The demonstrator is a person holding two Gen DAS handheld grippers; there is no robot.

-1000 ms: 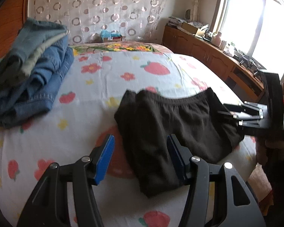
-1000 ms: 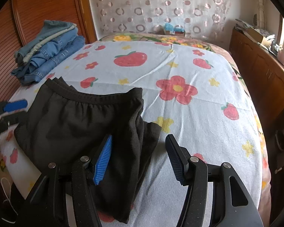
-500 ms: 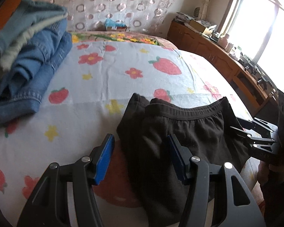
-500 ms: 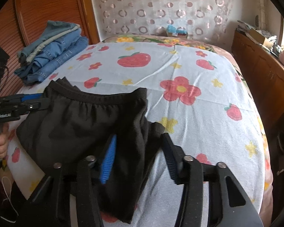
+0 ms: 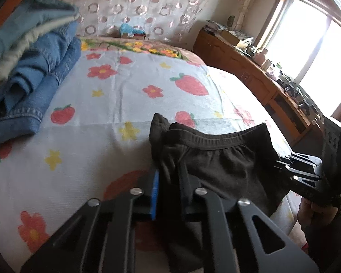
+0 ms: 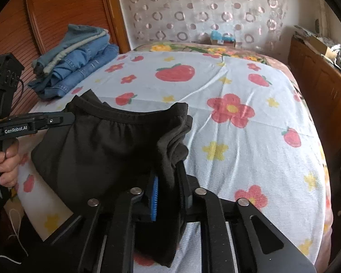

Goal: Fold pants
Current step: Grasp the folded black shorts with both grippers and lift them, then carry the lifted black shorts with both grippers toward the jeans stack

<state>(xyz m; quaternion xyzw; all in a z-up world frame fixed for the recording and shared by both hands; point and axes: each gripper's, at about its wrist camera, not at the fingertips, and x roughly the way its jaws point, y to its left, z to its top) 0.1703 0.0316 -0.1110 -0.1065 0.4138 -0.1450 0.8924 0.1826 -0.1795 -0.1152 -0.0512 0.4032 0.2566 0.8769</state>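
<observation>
Black pants (image 5: 220,166), folded with the waistband on the far side, lie near the front edge of the flowered bed sheet (image 5: 116,104). My left gripper (image 5: 168,177) is closing, its jaws pinching the pants' left edge, and fabric is bunched between the blue pads. In the right wrist view my right gripper (image 6: 168,177) is closing too, with the right edge of the pants (image 6: 106,145) gathered between its pads. Each gripper shows in the other's view: the right gripper (image 5: 302,170) at the pants' right side, the left gripper (image 6: 56,120) at their left corner.
A stack of folded blue jeans (image 6: 75,61) sits at the bed's far left by a wooden panel. A wooden cabinet (image 5: 250,75) with clutter runs along the right under a window. A person's hand (image 6: 6,161) grips the left tool's handle.
Both grippers went from wide open to closed on the pants' side edges. The left gripper moved forward and a little down onto the left edge. The fabric now bunches up at both grips.
</observation>
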